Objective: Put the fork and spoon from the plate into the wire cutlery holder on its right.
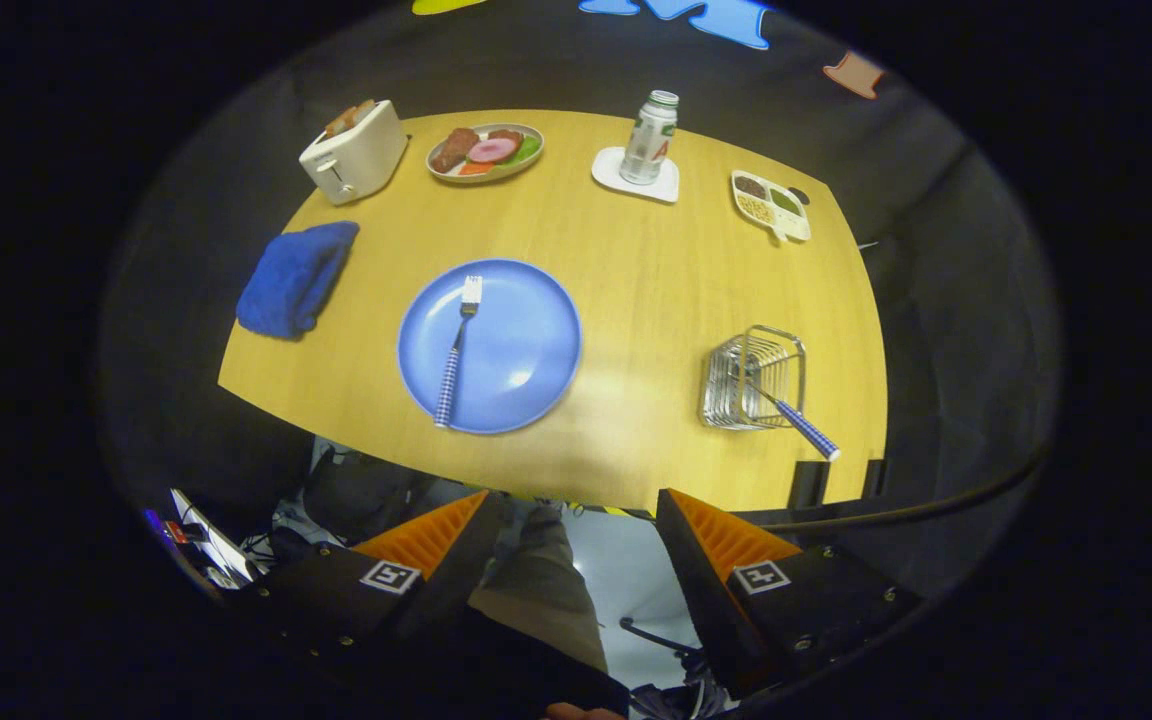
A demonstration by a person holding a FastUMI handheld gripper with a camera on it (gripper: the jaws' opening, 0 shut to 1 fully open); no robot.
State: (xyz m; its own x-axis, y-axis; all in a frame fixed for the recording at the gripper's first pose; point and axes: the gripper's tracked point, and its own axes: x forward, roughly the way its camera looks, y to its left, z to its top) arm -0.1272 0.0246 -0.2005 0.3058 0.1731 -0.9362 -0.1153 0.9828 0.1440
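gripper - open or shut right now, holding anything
gripper: open, fingers spread wide and holding nothing, short of the table's near edge; the fork lies on the blue plate beyond them.

Staged dining setup inside a recording booth: wooden table (636, 290) against black cloth wall, laid with toaster (354, 152), food dish (485, 152), drink can (651, 137) on coaster, blue plate (516, 350), wire cutlery holder (754, 378).

You have one plate (511, 350), one fork (458, 350), one spoon (796, 418), one holder (751, 378), one toaster (354, 152), one cloth (296, 278), one can (650, 138), one coaster (636, 175), two food dishes (485, 152) (771, 204). The gripper (576, 525) hangs above the table edge, fingers spread, empty.
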